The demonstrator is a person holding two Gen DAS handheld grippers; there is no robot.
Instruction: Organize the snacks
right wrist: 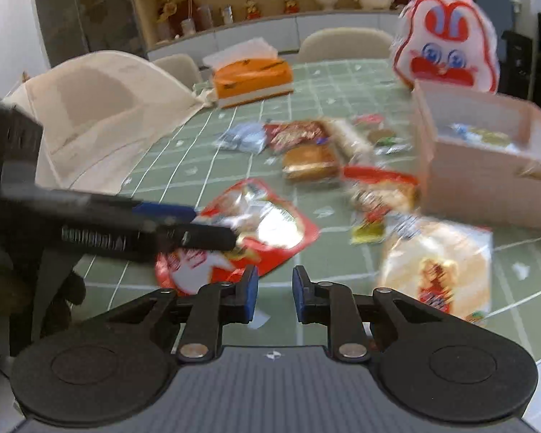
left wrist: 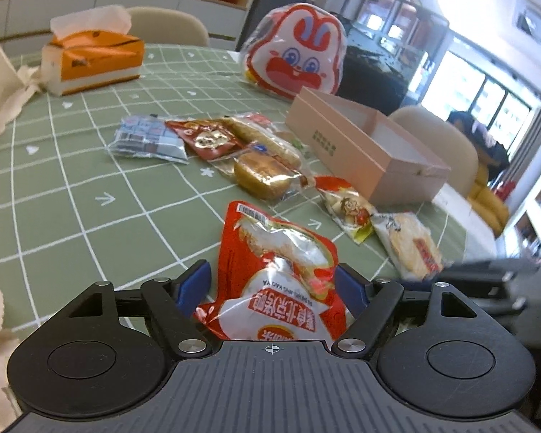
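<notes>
A red snack packet (left wrist: 274, 270) lies on the green checked tablecloth (left wrist: 72, 187), between the blue pads of my left gripper (left wrist: 274, 285); the jaws stand wide on either side of it without pressing. In the right wrist view the same packet (right wrist: 267, 223) lies flat with the left gripper's fingers (right wrist: 198, 231) over it. My right gripper (right wrist: 275, 296) is open and empty, hovering above the cloth near the table's front. A pink open box (left wrist: 371, 148) stands at the right and holds a few small snacks (right wrist: 483, 135).
Loose snacks lie mid-table: a blue pack (left wrist: 148, 139), a red pack (left wrist: 209, 139), a wrapped cake (left wrist: 267, 175), rice crackers (left wrist: 411, 241). An orange tissue box (left wrist: 93, 61) and a rabbit-face bag (left wrist: 299, 54) stand at the back. A cream mesh cover (right wrist: 101, 115) stands left.
</notes>
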